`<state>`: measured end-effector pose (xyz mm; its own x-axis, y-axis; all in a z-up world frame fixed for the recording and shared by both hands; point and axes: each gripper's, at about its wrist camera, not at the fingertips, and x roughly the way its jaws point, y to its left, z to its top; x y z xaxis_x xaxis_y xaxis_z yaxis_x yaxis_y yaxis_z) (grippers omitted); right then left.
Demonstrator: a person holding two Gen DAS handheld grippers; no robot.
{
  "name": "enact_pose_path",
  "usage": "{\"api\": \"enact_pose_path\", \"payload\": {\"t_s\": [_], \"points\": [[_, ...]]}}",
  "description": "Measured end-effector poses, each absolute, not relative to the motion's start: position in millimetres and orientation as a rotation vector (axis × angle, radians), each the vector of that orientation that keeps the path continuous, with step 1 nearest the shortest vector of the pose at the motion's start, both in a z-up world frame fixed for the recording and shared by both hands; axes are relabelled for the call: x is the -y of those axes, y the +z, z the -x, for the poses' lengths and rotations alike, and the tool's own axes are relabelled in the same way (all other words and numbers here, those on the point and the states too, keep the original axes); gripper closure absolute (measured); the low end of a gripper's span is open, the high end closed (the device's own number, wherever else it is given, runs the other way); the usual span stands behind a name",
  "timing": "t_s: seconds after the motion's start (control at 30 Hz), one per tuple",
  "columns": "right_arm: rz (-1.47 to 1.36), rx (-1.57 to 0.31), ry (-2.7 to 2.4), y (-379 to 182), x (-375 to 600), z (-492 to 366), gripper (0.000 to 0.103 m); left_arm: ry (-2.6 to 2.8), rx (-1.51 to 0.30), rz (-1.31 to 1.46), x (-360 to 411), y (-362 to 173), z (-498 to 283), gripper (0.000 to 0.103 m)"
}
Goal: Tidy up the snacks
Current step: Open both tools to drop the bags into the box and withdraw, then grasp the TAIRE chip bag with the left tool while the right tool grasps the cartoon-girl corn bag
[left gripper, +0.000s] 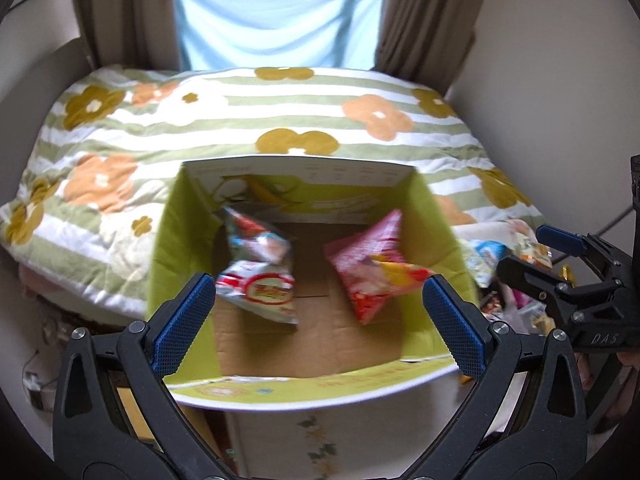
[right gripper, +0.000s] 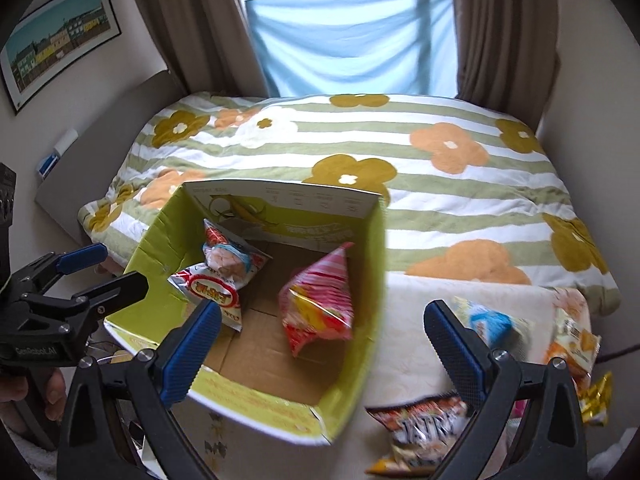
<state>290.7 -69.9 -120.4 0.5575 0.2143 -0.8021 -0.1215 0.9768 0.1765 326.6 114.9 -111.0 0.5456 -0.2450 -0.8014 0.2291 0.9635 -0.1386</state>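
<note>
Above the green cardboard box [left gripper: 168, 240]: left gripper [left gripper: 320, 320] and right gripper [right gripper: 322, 340] spread wide, empty; red snack bag [left gripper: 368, 268] and white snack bag [left gripper: 260, 288] inside.

Read "DAS" on the right gripper [left gripper: 520, 258] body, "GenRobot.AI" on the left gripper [right gripper: 116, 272] body; snack-bag print too blurred.

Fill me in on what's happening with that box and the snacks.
A person holds a gripper in each hand and is sorting snack packets into the green cardboard box by the bed. Three packets lie inside: a pink striped bag and, opposite it, a red-and-white bag with a blue-and-white bag on top. The left gripper hangs open and empty over the box. The right gripper is also open and empty. More packets wait outside, including a black-and-orange bag.
</note>
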Motion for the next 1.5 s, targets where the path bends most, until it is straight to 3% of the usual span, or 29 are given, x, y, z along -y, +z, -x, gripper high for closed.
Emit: {"api": "enact_pose_path", "payload": {"t_s": [0.33, 0.6, 0.9, 1.37, 1.5], "points": [[-0.112, -0.934, 0.102, -99.8, 164.9, -228.7, 0.002, -0.311, -0.932, 0.024, -27.7, -98.5, -274.3, 0.0], [-0.112, -0.94, 0.04, -109.9, 242.0, -176.0, 0.002, -0.277, -0.962, 0.074, 41.1, -118.3, -232.2, 0.0], [-0.139, -1.004, 0.05, -152.6, 302.2, -148.3, 0.002, -0.205, -1.053, 0.161, 94.5, -178.4, -207.2, 0.0], [-0.201, -1.093, 0.037, -228.8, 319.9, -150.0, 0.002, -0.154, -1.215, 0.182, 128.5, -280.0, -238.8, 0.0], [-0.223, -1.119, 0.037, -244.3, 316.3, -155.7, 0.002, -0.162, -1.25, 0.189, 129.5, -297.5, -242.1, 0.009]]}}
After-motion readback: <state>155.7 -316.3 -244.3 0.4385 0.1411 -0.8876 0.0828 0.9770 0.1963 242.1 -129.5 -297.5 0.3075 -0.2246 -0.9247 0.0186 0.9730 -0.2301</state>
